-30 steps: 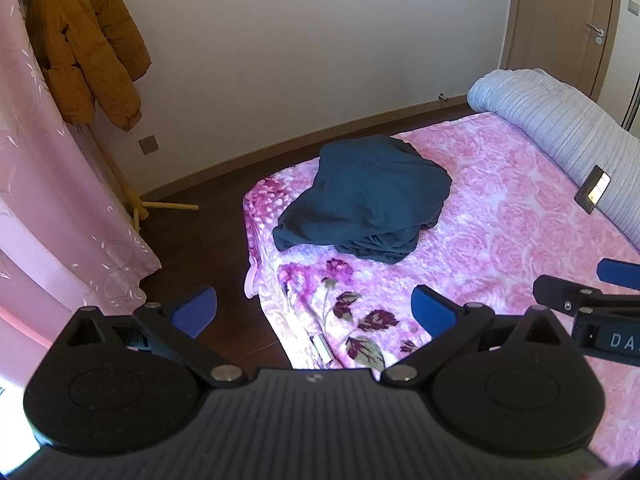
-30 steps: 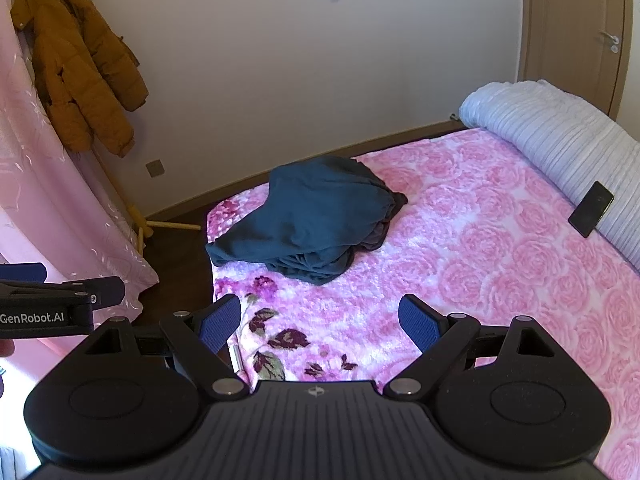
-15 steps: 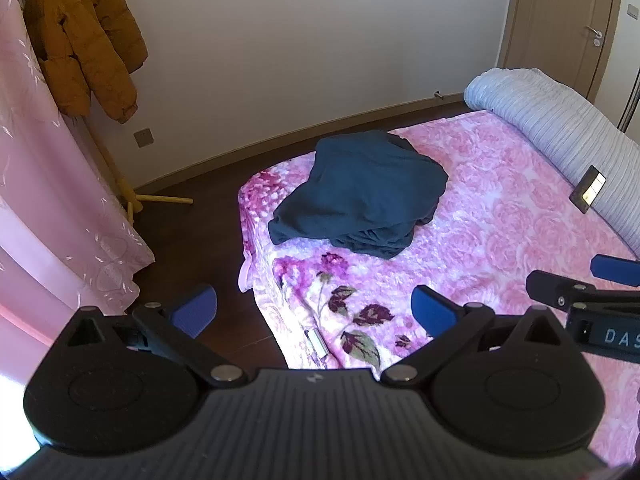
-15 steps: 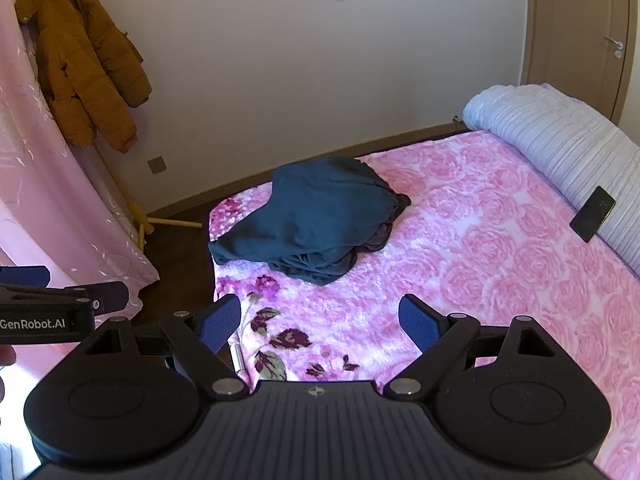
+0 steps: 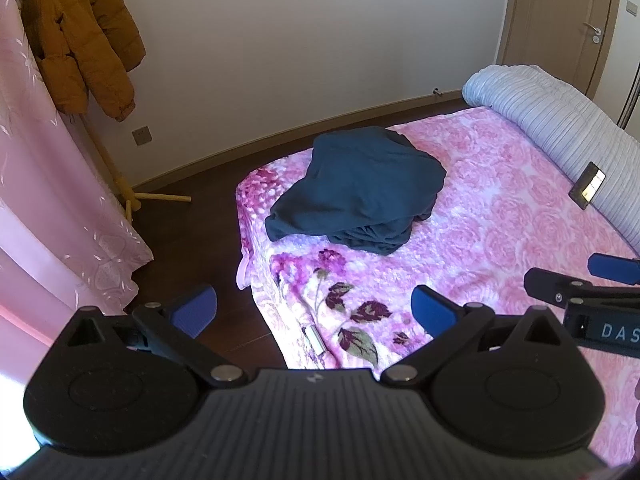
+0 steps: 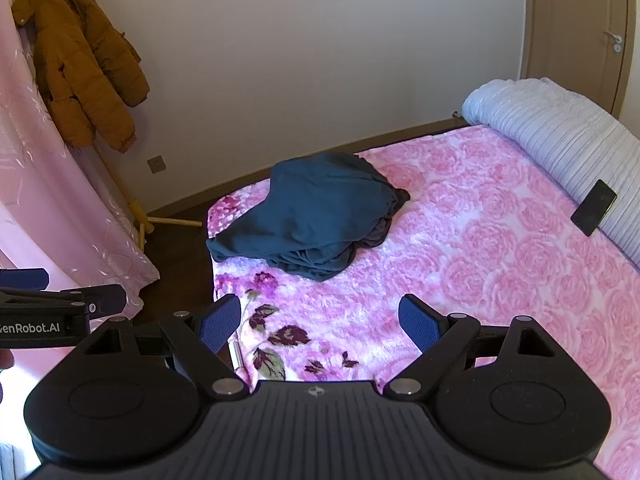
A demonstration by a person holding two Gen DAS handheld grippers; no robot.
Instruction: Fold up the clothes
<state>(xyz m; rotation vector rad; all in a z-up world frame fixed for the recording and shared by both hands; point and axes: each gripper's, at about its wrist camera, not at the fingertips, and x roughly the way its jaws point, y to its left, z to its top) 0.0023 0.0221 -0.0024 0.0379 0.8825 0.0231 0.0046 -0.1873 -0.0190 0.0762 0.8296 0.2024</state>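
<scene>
A crumpled dark teal garment (image 5: 360,188) (image 6: 312,216) lies in a heap near the corner of a bed covered by a pink rose-patterned blanket (image 5: 500,232) (image 6: 500,248). My left gripper (image 5: 314,306) is open and empty, hovering over the bed's near corner, well short of the garment. The right gripper (image 6: 320,320) is also open and empty, held above the blanket nearer than the heap. In the left wrist view the right gripper (image 5: 580,280) shows at the right edge; in the right wrist view the left gripper (image 6: 60,300) shows at the left edge.
A rolled white ribbed quilt (image 5: 560,120) (image 6: 560,132) lies along the bed's far right side, with a phone (image 5: 587,185) (image 6: 594,207) leaning against it. A brown jacket (image 5: 80,40) hangs on a wooden rack at the left beside a pink curtain (image 5: 48,220). Dark floor (image 5: 200,232) borders the bed; a door (image 5: 560,20) stands behind.
Both cameras have drifted slightly; the garment sits a little more to the left in the left wrist view. Both grippers stay open and nothing on the bed has moved.
</scene>
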